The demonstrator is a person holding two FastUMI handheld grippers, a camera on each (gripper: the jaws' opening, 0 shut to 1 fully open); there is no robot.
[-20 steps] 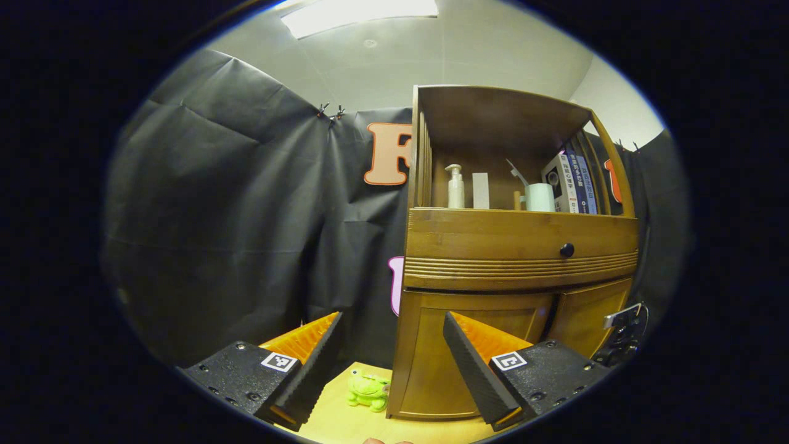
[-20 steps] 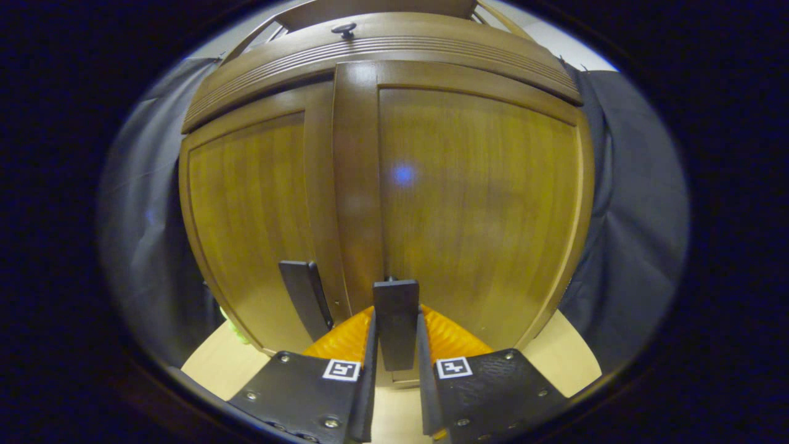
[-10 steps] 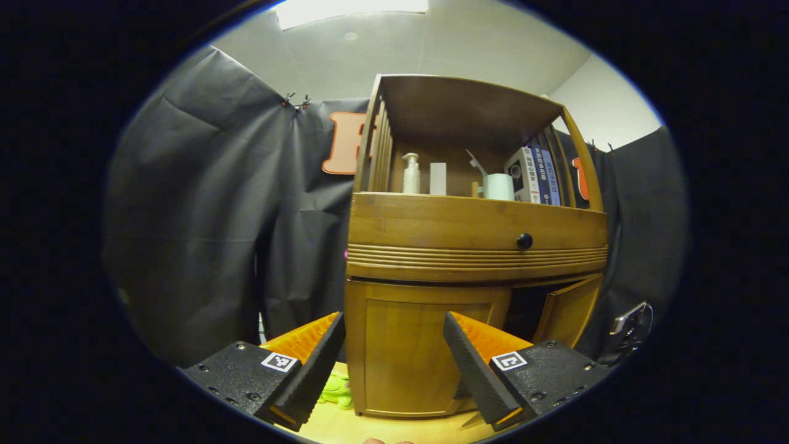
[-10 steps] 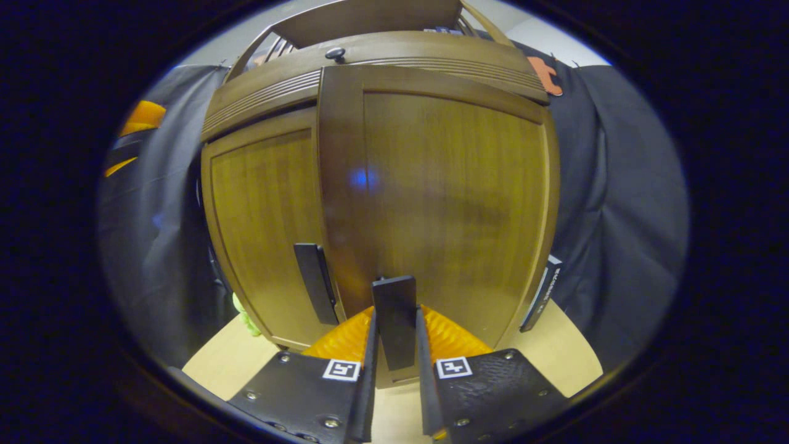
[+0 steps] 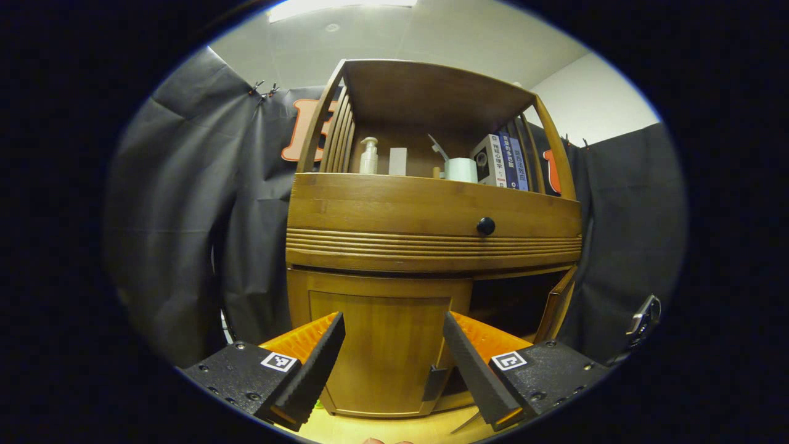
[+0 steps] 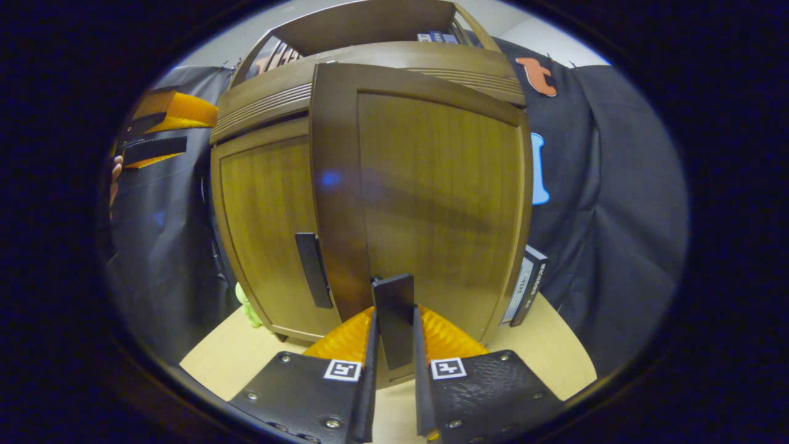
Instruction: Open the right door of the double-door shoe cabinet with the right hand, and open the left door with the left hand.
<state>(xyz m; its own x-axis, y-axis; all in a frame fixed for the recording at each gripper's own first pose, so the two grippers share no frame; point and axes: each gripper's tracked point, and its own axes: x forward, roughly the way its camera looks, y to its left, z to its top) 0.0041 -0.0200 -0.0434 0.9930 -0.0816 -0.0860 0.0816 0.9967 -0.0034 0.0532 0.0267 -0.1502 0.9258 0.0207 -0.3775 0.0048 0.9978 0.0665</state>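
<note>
The wooden shoe cabinet point(image 5: 431, 209) has two lower doors. Its left door point(image 5: 382, 345) is closed, with a dark handle point(image 5: 434, 382) by its inner edge. The right door point(image 5: 558, 302) stands swung out, leaving a dark opening point(image 5: 511, 302). My left gripper point(image 5: 392, 320) is open in front of the left door, apart from it. In the right gripper view, my right gripper point(image 6: 393, 320) is shut on the right door's handle point(image 6: 394, 308), with the right door point(image 6: 431, 203) angled outward. The left door point(image 6: 271, 228), its handle point(image 6: 314, 268) and the left gripper point(image 6: 160, 126) show further left.
A drawer with a black knob point(image 5: 486, 226) sits above the doors. The open shelf holds a pump bottle point(image 5: 368, 157), a cup point(image 5: 460, 169) and books point(image 5: 502, 161). A green toy point(image 6: 249, 308) lies left of the cabinet, and a dark box point(image 6: 527, 283) stands at its right.
The right door has swung further out with my right gripper still on its handle. My left gripper has come round from the cabinet's left side to face the left door.
</note>
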